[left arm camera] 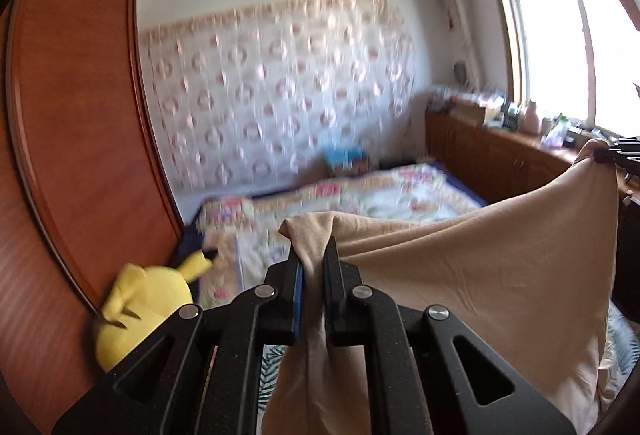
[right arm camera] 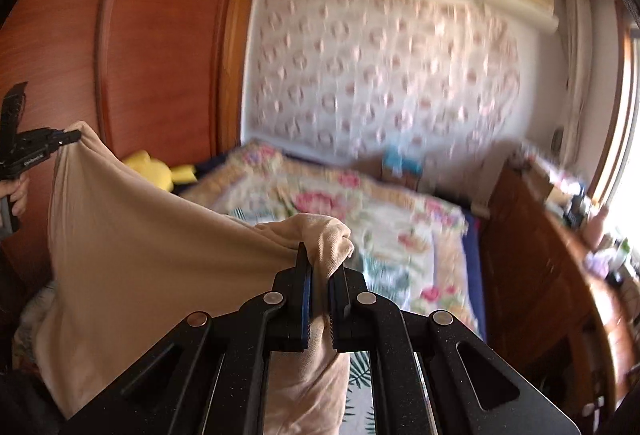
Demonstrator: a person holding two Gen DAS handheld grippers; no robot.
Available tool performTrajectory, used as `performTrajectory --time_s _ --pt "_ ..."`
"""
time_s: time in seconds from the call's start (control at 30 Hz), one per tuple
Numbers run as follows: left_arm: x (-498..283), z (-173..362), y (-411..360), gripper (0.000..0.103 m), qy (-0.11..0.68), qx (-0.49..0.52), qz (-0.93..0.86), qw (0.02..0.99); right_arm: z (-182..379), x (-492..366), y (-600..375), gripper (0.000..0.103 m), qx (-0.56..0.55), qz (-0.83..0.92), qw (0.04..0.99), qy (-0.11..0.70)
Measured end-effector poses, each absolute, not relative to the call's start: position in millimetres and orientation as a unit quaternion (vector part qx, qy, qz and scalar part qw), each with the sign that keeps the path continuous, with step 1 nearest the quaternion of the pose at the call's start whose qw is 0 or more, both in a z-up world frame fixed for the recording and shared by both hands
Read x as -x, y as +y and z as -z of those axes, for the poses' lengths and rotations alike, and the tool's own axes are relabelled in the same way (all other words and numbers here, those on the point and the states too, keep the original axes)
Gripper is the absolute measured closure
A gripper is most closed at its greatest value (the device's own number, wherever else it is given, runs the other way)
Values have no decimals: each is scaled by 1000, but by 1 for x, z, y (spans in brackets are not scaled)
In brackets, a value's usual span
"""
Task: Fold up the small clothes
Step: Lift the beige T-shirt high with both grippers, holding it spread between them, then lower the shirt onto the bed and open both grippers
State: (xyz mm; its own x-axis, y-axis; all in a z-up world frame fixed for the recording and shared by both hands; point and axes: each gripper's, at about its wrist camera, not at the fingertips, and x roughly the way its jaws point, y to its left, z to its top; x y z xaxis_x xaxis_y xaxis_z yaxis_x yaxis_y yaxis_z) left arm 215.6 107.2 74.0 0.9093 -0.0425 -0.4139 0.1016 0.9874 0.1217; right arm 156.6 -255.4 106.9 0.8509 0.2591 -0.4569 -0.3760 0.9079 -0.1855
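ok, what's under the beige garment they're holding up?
Beige garment hangs stretched between left gripper and right gripper. Below its hem, a leaf-print sheet shows; beyond it the floral quilt. Whatever lies directly beneath the cloth is covered.

Floral quilt (right arm camera: 360, 219) on bed, yellow plush toy (left arm camera: 140, 307), wooden wardrobe (right arm camera: 160, 35), window (left arm camera: 560, 35)

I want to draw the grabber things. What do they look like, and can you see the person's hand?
Both the left gripper and the right gripper are matte black, slightly speckled, with angled link bars joined by round silver rivets. Each has two flat fingers with a blue strip on the inner face, ridged like tiny teeth. No cables show. The left gripper's side has small white lettering, too blurred to read. A bare hand grips its grey handle.
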Motion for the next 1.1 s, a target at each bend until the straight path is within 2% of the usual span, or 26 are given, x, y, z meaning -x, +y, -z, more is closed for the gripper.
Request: performTrajectory --time_s 0.27,0.53,0.6,0.67,0.7,0.73,0.83,0.87,0.9,1.1 --pt "-290 11 90 94 299 -71 38 951 -47 -267 -241 96 129 -142 932 309" --pt "-320 45 90 93 347 -55 41 935 -47 -331 -222 96 122 -123 920 351" --pt "-328 49 91 85 357 -57 41 931 -45 -337 -218 96 119 -118 919 358" --pt "-330 55 93 76 367 -50 47 928 -41 -340 -216 86 119 -106 916 369" --pt "-328 56 95 65 367 -46 50 928 -30 -342 -215 75 120 -97 914 374" --pt "-326 57 97 60 369 -41 53 927 -28 -340 -216 68 120 -91 914 377" --pt "-314 64 102 37 385 -24 72 920 -27 -330 -217 68 108 -98 914 378" --pt "-303 65 101 25 386 -24 76 919 -26 -324 -220 68 106 -97 915 377" --pt "-296 67 100 21 384 -24 78 920 -27 -314 -221 67 102 -97 916 376" --pt "-246 75 93 21 391 -18 104 914 -18 -240 -227 66 86 -119 915 375"
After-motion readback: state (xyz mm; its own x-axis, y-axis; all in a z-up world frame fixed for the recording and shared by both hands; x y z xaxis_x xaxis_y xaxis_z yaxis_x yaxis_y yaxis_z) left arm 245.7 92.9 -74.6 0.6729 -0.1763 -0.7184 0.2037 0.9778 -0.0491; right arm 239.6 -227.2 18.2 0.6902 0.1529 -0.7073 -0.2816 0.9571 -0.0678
